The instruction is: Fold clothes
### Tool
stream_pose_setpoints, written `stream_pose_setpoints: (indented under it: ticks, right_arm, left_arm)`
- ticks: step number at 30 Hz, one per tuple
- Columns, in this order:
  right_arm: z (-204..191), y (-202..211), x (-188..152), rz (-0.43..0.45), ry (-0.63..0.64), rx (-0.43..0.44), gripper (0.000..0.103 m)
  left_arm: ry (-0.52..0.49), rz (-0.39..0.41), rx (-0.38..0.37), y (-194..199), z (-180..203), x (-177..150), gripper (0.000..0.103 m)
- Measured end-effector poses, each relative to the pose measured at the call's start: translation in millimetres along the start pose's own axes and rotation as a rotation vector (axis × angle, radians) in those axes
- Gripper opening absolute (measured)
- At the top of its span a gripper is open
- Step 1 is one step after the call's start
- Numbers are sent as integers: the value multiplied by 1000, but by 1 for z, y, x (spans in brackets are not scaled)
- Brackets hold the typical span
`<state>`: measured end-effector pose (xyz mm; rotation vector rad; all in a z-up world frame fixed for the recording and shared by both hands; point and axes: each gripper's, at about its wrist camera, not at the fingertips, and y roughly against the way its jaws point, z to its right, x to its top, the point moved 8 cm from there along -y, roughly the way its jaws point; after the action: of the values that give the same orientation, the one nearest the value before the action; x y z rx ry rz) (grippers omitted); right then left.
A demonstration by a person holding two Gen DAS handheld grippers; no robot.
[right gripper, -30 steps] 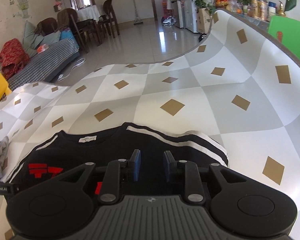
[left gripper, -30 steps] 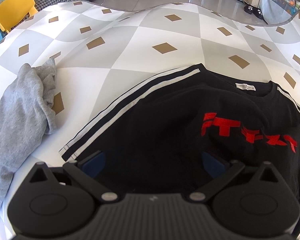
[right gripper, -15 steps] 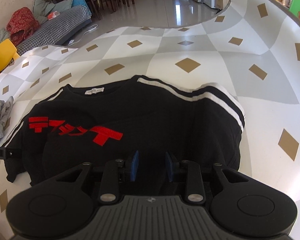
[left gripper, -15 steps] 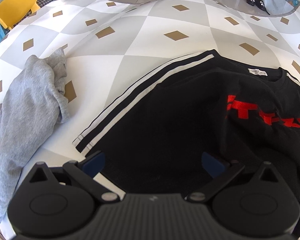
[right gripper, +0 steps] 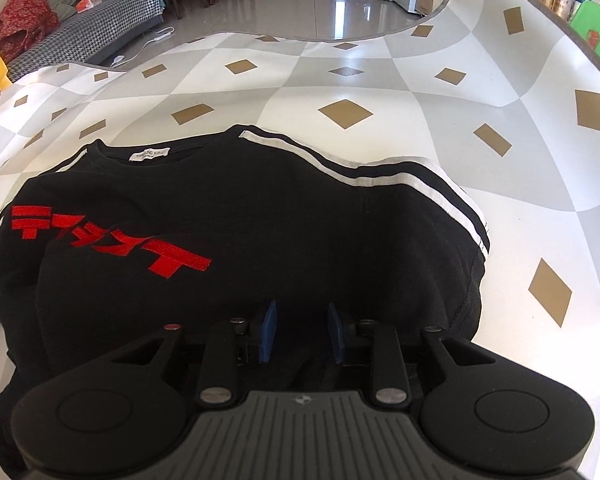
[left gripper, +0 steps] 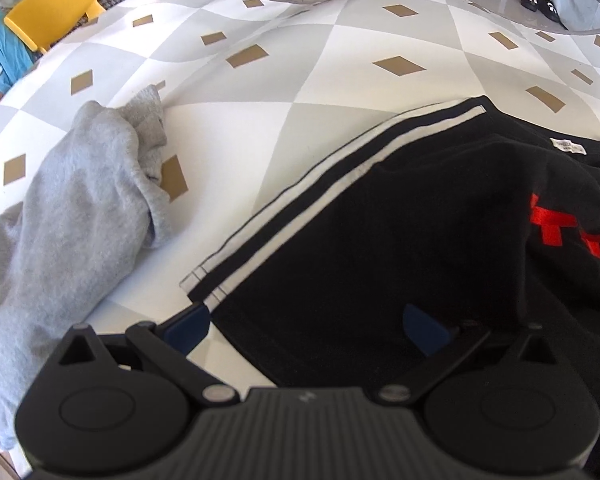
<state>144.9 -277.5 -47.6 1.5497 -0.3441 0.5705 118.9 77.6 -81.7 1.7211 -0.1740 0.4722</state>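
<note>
A black T-shirt (left gripper: 360, 260) with red lettering (right gripper: 108, 240) and white-striped sleeves lies spread on the checked tablecloth (left gripper: 300, 60), collar away from me. My left gripper (left gripper: 306, 326) hangs wide open over the shirt's lower left part, and its left pad (left gripper: 188, 326) sits beside the striped sleeve cuff (left gripper: 204, 284). Over the near hem of the T-shirt (right gripper: 260, 220), my right gripper (right gripper: 302, 332) is open with a narrow gap between its blue pads. Only black cloth shows in that gap, and the pads do not pinch it.
A crumpled grey garment (left gripper: 72, 220) lies on the tablecloth to the left of the shirt. A yellow chair (left gripper: 52, 12) stands beyond the table's left corner. A checked sofa (right gripper: 80, 40) and shiny floor lie past the far edge. Bare tablecloth (right gripper: 380, 80) stretches behind the shirt.
Both grippers have drawn back toward the near edge, so more of the shirt shows. The left view has shifted toward the grey garment. Neither gripper's opening has changed.
</note>
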Motion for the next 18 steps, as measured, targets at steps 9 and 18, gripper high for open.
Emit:
stream_pose_setpoints:
  ticks: [9, 18]
  right_arm:
    - [-24, 50, 12, 111, 55, 123, 29]
    - [-95, 90, -20, 120, 235, 337, 31]
  left_arm:
    - [-2, 21, 94, 0, -12, 9, 103]
    - [-43, 116, -25, 42, 10, 13, 103]
